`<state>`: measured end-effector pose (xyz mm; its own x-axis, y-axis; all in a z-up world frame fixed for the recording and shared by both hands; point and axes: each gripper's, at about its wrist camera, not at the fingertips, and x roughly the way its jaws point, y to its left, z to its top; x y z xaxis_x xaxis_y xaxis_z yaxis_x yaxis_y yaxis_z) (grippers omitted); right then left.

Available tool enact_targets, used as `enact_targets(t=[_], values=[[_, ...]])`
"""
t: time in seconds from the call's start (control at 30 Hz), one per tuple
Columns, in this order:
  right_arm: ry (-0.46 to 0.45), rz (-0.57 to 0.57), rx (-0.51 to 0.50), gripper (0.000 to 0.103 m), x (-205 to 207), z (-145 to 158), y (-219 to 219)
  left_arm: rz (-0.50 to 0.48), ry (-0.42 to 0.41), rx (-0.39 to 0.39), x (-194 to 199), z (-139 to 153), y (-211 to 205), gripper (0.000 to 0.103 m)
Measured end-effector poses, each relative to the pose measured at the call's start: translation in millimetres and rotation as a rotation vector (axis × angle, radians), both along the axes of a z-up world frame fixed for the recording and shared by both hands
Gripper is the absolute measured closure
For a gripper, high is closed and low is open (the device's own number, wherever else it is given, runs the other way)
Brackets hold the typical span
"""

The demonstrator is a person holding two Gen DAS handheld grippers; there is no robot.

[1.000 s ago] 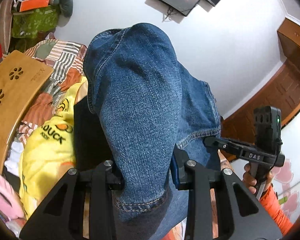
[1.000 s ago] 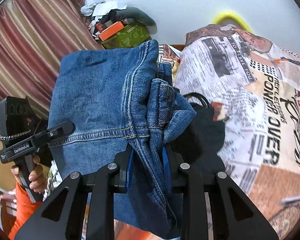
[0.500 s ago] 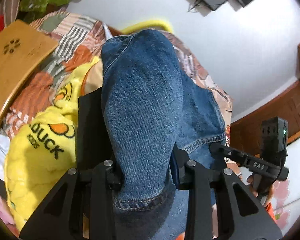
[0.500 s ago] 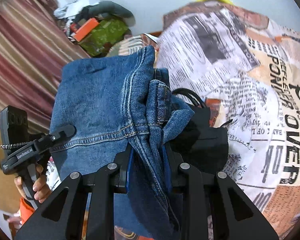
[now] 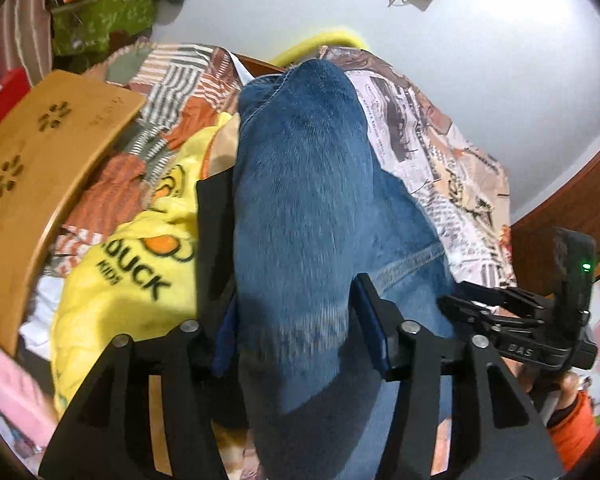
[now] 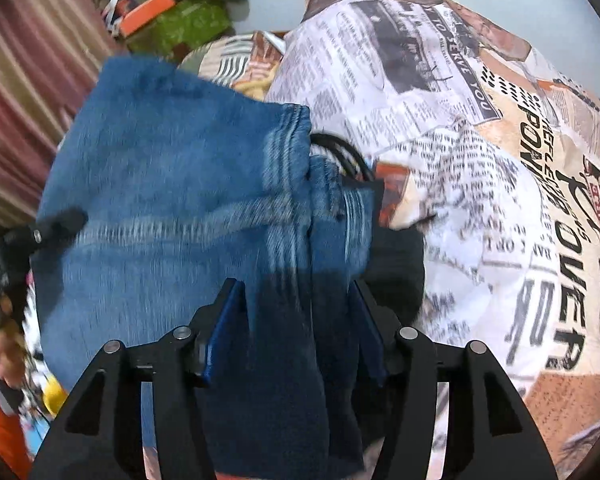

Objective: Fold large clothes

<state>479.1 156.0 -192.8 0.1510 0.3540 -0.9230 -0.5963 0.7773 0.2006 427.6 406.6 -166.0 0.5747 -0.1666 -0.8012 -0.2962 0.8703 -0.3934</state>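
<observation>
Over the cluttered bed (image 6: 480, 128), both the left hand-held gripper (image 5: 292, 320) and right hand-held gripper (image 6: 296, 332) are opening, half-spread jaws releasing the folded jeans (image 5: 300, 200) between them, so this fold looks laid down.

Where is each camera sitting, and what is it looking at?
Left wrist view: on the left claw, looking down at blue denim jeans and a yellow duck blanket; the other hand shows.
Right wrist view: on the right claw, looking down at the jeans and a newspaper-print bedcover.
Both show the jeans between opening claws.
</observation>
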Motion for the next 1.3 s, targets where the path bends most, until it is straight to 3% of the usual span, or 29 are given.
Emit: enact_targets(t=[0.27,0.43,0.73,0.9,1.03,1.3], values=[[-0.079,0.016,-0.007,0.049,-42,23,-39,0.000,0.030,0.124,-52,10,-30,0.043],[-0.172,0.010,0.028,0.049,-66,58,-54,-0.020,-0.031,0.240,-82,47,-65,0.043],[-0.385,0.015,0.233,0.049,-131,175,-91,-0.027,-0.349,0.343,-159,175,-129,0.043],[-0.544,0.019,0.376,0.049,-182,241,-118,-0.030,-0.504,0.422,-208,229,-165,0.043],[-0.618,0.022,0.479,0.049,-223,273,-140,-0.004,-0.619,0.500,-253,257,-197,0.043],[-0.751,0.000,0.557,0.049,-289,287,-172,0.120,-0.795,0.633,-333,271,-254,0.043]])
